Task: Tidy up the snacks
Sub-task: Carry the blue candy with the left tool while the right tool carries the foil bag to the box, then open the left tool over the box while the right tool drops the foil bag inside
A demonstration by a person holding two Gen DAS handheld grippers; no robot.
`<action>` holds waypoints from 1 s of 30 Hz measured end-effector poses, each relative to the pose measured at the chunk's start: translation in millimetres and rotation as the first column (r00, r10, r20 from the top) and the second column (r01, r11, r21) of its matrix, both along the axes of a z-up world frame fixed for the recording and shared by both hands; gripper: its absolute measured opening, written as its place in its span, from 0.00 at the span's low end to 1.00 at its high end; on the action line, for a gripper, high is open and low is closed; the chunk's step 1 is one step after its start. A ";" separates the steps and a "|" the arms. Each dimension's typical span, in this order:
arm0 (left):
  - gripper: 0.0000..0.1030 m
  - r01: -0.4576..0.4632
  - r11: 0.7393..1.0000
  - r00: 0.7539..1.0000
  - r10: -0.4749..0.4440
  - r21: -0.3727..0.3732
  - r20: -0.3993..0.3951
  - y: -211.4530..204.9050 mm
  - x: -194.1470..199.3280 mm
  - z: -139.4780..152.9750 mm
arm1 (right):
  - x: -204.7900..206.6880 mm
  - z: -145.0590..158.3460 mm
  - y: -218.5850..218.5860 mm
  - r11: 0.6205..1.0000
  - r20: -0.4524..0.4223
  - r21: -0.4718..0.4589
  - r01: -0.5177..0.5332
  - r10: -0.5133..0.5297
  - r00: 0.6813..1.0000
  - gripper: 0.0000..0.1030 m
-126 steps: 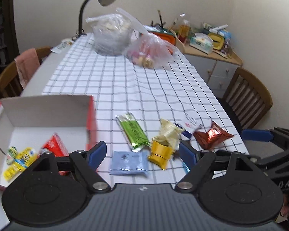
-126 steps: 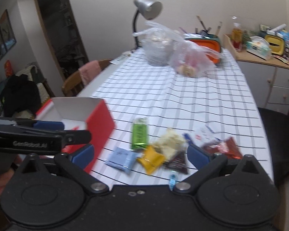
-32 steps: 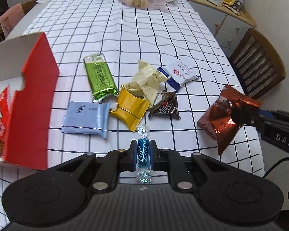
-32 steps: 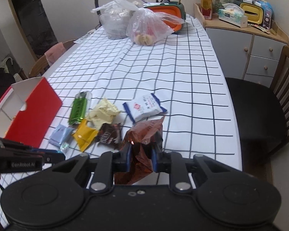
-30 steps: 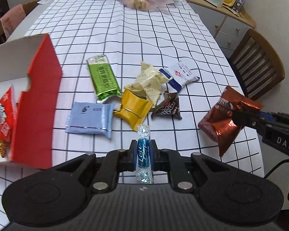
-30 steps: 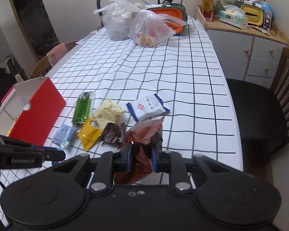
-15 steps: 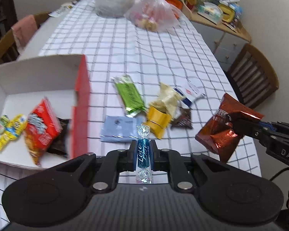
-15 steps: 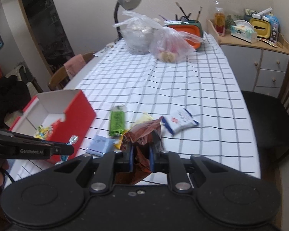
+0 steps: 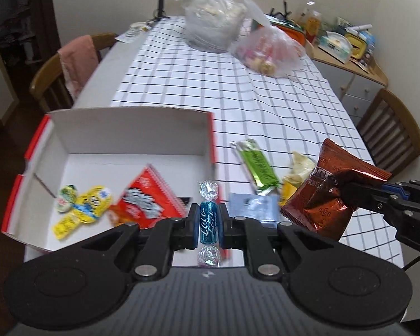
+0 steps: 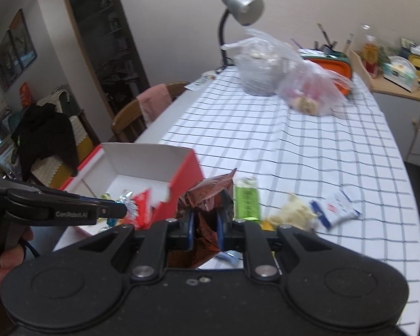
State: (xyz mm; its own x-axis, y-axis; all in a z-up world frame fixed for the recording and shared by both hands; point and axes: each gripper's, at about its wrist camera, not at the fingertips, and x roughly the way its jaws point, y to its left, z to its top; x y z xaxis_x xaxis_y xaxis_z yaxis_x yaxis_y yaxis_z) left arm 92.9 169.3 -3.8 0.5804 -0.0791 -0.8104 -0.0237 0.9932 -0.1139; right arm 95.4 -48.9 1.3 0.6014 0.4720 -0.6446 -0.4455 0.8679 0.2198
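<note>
A blue wrapped candy (image 9: 209, 220) is clamped in the left gripper (image 9: 208, 224) above the red box (image 9: 210, 128); a brown Oreo packet (image 9: 329, 196) is clamped in the right gripper (image 10: 205, 231) beside it.

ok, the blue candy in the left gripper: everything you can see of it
The blue candy is a small twist-wrapped sweet: shiny blue foil middle with pale script lettering, and clear crinkled twists at both ends. It stands roughly upright along the left gripper, whose blue pads clamp the middle from both sides; the twists stick out above and below. It is held in the air by the near right corner of the open box; nothing else touches it.
</note>
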 end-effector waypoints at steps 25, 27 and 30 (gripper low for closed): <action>0.12 -0.148 0.979 0.985 0.158 0.138 -0.066 141.8 38.5 -46.9 | 38.3 -53.0 155.3 0.992 -0.055 -0.032 -0.120 0.118 0.992 0.14; 0.12 -0.147 0.977 0.984 0.160 0.152 -0.078 146.4 42.1 -54.3 | 41.5 -59.1 162.5 0.991 -0.060 -0.031 -0.132 0.130 0.990 0.14; 0.12 -0.141 0.976 0.983 0.158 0.168 -0.091 149.9 47.0 -63.0 | 41.5 -65.3 174.6 0.985 -0.049 -0.047 -0.167 0.165 0.985 0.14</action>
